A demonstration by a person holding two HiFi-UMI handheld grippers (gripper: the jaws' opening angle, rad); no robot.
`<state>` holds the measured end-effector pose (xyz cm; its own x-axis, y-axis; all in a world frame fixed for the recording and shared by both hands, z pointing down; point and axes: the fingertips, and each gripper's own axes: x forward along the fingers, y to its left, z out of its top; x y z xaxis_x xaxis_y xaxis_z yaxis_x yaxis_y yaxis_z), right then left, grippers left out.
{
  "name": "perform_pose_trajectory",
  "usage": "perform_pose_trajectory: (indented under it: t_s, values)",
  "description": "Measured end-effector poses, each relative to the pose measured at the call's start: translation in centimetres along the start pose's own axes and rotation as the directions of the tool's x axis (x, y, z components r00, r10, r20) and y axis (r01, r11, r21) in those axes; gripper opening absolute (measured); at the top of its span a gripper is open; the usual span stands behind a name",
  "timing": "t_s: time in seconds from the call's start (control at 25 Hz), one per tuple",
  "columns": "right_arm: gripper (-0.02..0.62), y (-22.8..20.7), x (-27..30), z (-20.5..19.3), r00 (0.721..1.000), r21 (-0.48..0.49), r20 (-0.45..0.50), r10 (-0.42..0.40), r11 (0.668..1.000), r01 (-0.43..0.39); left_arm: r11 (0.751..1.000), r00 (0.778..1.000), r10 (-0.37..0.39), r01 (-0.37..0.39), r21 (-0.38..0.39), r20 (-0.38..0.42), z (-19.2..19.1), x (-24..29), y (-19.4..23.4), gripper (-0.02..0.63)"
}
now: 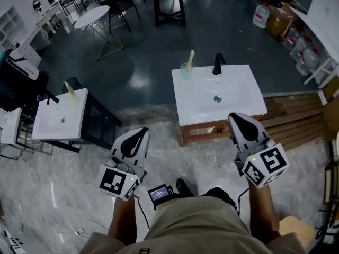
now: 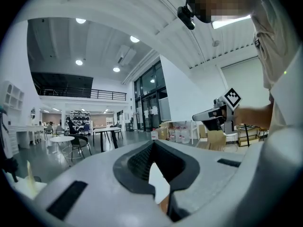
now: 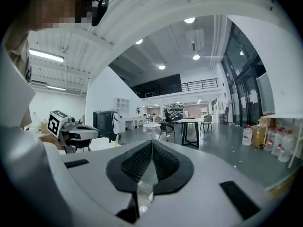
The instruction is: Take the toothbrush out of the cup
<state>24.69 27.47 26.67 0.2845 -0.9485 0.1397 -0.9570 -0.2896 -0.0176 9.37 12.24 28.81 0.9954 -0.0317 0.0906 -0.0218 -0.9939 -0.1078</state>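
A clear cup (image 1: pixel 186 70) with a pale toothbrush (image 1: pixel 190 57) leaning in it stands on the back left corner of a white sink basin (image 1: pixel 233 107), beside a black faucet (image 1: pixel 217 63). My left gripper (image 1: pixel 142 132) is over the floor in front of the basin and to its left, shut and holding nothing. My right gripper (image 1: pixel 236 117) hangs at the basin's front right edge, also shut and holding nothing. Both are well short of the cup. In the left gripper view the jaws (image 2: pixel 153 148) meet; in the right gripper view the jaws (image 3: pixel 151 148) meet too.
A second white sink (image 1: pixel 50 121) with its own toothbrush (image 1: pixel 69 89) stands at the left. Wooden boards (image 1: pixel 296 115) lie right of the main basin. A round white table (image 1: pixel 95 16), chairs, bottles and boxes (image 1: pixel 275 20) stand farther back.
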Motion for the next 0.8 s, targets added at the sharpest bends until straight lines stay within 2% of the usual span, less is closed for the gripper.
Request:
perform_pose_trajectory:
  t_s: [0.32, 0.56, 0.8]
  values:
    - [0.006, -2.0, 7.7, -0.7, 0.998, -0.008, -0.056, 0.019, 1.0, -0.02, 0.997, 0.999, 0.053, -0.053, -0.061, -0.002, -1.6, 0.1, 3.8, 0.006]
    - [0.006, -6.0, 13.8, -3.0, 0.996, 0.028, -0.085, 0.016, 1.0, -0.013, 0.989, 0.99, 0.12, -0.125, -0.081, -0.069, -3.6, 0.6, 6.3, 0.006]
    - [0.006, -11.2, 21.4, -6.1, 0.993, 0.072, -0.115, 0.024, 0.997, -0.016, 0.982, 0.977, 0.155, -0.169, -0.085, -0.149, -6.2, 3.7, 8.1, 0.006]
